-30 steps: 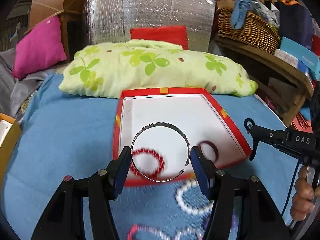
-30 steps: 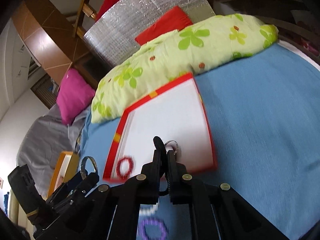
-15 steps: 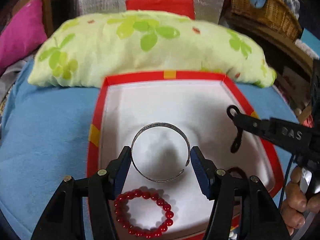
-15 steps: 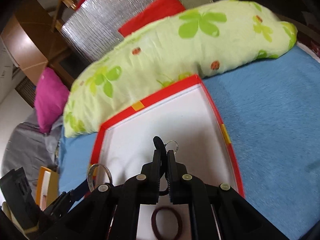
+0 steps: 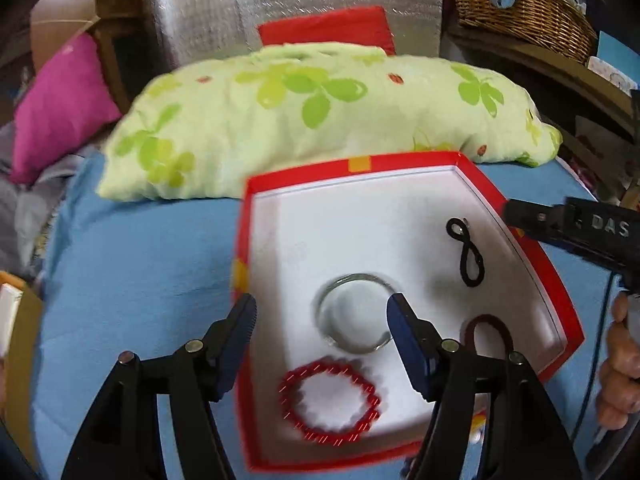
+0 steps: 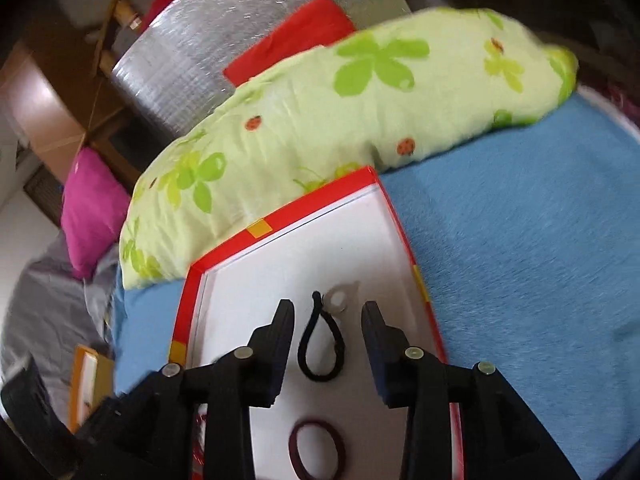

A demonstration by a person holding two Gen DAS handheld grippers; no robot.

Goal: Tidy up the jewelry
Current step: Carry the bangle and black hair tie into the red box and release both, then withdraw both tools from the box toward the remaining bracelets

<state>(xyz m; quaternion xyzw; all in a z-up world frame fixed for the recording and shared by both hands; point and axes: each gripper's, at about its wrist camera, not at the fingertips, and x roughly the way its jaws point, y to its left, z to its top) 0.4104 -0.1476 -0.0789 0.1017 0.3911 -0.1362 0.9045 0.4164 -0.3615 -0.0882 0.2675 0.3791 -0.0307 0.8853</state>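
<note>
Tray (image 5: 532,268): red-rimmed, white floor bare in places; all pieces are being kept inside it.
Silver bangle (image 5: 354,316): lying flat mid-tray; judged stiff, light, slippery; best pinched across its band.
Red bead bracelet (image 5: 330,402): near edge; likely elastic, rolls.
Black cord loop (image 6: 322,342): soft, limp; to be gripped mid-strand.
Left gripper (image 5: 322,320): jaws being held apart, empty.
Right gripper (image 6: 328,328): jaws apart, empty.

Blue bed cover (image 5: 140,264) carries everything. Red-rimmed box (image 5: 532,264) with white floor lies flat on it, mid-bed. Green floral pillow (image 5: 320,120) lies across bed just behind box, touching its far rim in right wrist view. Pink cushion (image 5: 60,108) at far left edge. Orange box (image 6: 86,384) at left edge.
</note>
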